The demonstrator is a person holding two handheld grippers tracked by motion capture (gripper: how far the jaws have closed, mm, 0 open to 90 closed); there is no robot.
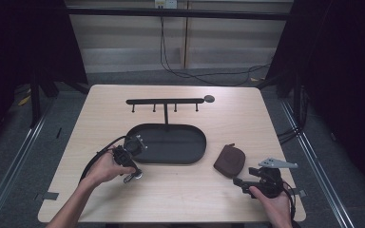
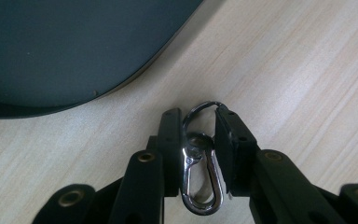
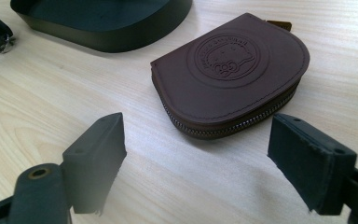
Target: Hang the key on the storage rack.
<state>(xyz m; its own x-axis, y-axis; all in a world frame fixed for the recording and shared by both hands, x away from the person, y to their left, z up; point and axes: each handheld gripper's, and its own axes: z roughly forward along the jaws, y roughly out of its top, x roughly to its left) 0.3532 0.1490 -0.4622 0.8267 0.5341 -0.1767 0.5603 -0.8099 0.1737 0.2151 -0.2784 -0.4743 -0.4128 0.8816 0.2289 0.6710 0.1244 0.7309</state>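
Observation:
A silver snap clip with a ring [image 2: 200, 182] lies on the wooden table just in front of the black oval tray [image 2: 51, 46]. My left gripper [image 2: 198, 121] stands over it, both pads pressed against its sides. In the high view the clip [image 1: 134, 176] sits under the left gripper [image 1: 130, 174] near the tray's [image 1: 171, 142] front left rim. A brown zipped leather pouch [image 3: 233, 79] with an embossed round emblem lies flat ahead of my right gripper [image 3: 200, 140], whose jaws stand wide apart and short of it. From above, the pouch [image 1: 230, 160] is just left of the right gripper [image 1: 238, 181].
A black bar with several hooks [image 1: 165, 101] stands on a post rising from the tray's back edge. The tray's corner [image 3: 107, 32] lies to the pouch's left. Bare wood [image 1: 185, 190] stretches between the two hands. Cables trail on the floor beyond the table.

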